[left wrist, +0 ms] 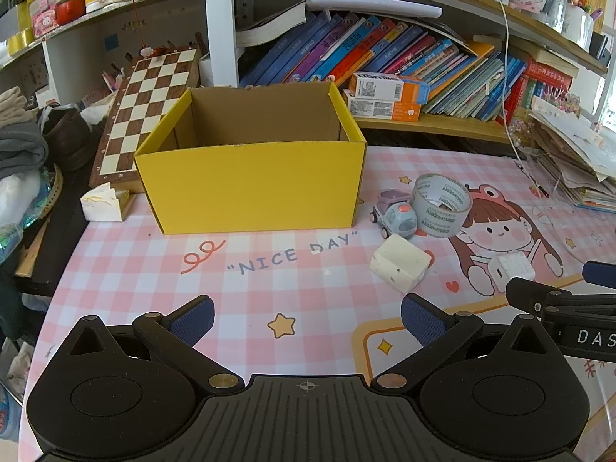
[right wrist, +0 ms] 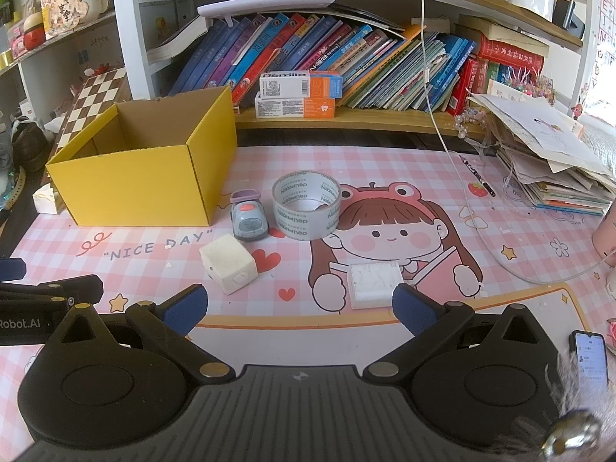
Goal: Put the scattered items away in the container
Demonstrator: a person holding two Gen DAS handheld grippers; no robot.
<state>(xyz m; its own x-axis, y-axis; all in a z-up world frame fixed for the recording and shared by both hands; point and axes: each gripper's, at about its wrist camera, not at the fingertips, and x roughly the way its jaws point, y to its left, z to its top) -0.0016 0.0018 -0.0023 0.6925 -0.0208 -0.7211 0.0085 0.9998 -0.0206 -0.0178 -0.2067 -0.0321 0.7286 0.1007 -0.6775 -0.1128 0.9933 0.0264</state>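
The right gripper (right wrist: 300, 308), fingers wide apart and empty like the left gripper's (left wrist: 307, 317), has the white charger (right wrist: 374, 285) just beyond its fingers at one o'clock, nearer than the left.

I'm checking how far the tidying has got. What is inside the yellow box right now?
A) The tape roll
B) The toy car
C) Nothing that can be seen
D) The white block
C: the yellow box shows only bare cardboard walls inside, while the toy car, tape roll and white block all lie on the mat beside it, and both tongs are open and hold nothing.
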